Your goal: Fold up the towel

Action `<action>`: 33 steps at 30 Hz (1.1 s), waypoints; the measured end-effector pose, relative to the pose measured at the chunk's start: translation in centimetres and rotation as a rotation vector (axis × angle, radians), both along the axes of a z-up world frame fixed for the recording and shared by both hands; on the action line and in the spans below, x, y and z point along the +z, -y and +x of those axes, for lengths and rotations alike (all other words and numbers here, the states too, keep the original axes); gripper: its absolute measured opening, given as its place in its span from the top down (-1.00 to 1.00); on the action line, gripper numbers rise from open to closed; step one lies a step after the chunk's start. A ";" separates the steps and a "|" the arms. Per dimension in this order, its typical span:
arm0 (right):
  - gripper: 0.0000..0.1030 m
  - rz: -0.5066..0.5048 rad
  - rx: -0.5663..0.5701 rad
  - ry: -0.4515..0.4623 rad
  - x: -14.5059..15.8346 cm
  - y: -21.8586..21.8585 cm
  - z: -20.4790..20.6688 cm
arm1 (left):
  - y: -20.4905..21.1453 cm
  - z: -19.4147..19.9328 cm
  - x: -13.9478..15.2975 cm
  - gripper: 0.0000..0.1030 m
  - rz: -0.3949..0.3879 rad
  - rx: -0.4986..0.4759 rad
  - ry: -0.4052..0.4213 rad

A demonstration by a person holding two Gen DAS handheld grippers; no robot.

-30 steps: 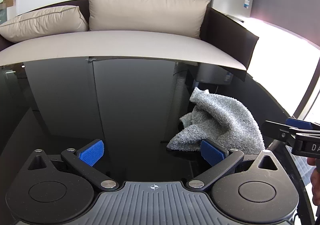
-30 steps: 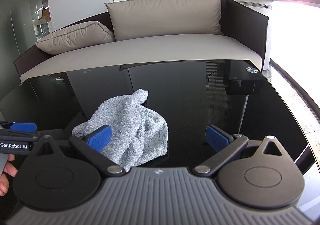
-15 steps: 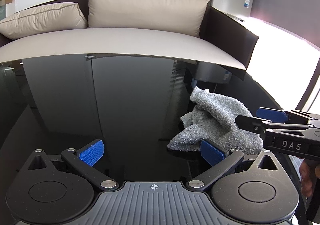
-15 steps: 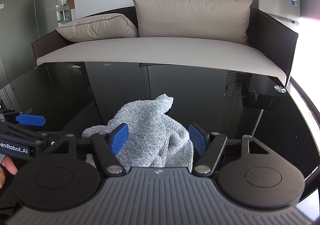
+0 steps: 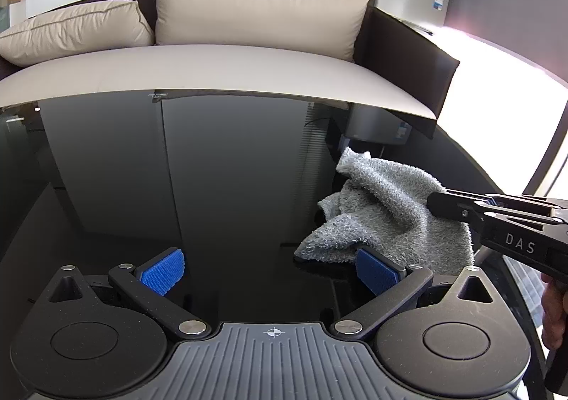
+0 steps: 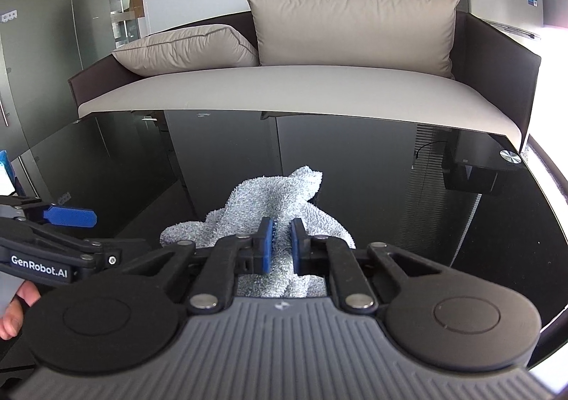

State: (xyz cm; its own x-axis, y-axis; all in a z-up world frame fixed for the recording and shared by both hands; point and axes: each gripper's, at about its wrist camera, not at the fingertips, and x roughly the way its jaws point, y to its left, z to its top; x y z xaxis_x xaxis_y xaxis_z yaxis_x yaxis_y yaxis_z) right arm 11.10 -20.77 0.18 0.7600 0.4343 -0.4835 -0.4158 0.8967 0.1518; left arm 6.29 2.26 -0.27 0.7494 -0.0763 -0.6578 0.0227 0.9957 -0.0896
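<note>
Right gripper [image 6: 281, 242] pinching crumpled towel [image 6: 262, 201], left gripper [image 5: 269, 266] spread

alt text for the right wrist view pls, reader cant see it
The right hand-held gripper pinches a raised fold of a crumpled grey towel lying on a glossy black table. The left hand-held gripper reaches in from the left edge, and a beige sofa with two cushions stands behind the table.

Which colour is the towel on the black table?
The towel is light grey, plain, without pattern; the right wrist view shows it best.
</note>
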 end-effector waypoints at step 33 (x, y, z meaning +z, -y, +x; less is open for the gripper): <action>0.90 0.084 -0.081 0.005 3.0 6.2 0.2 | -0.3 -0.2 0.0 -0.99 -0.010 0.011 -0.004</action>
State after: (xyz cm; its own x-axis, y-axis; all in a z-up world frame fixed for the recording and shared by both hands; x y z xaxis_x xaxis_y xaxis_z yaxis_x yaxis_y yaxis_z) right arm 11.30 -26.98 3.20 0.7966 0.4100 -0.4442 -0.3434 0.9117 0.2258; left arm 6.11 2.54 -0.29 0.7475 -0.0746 -0.6601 0.0110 0.9949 -0.1000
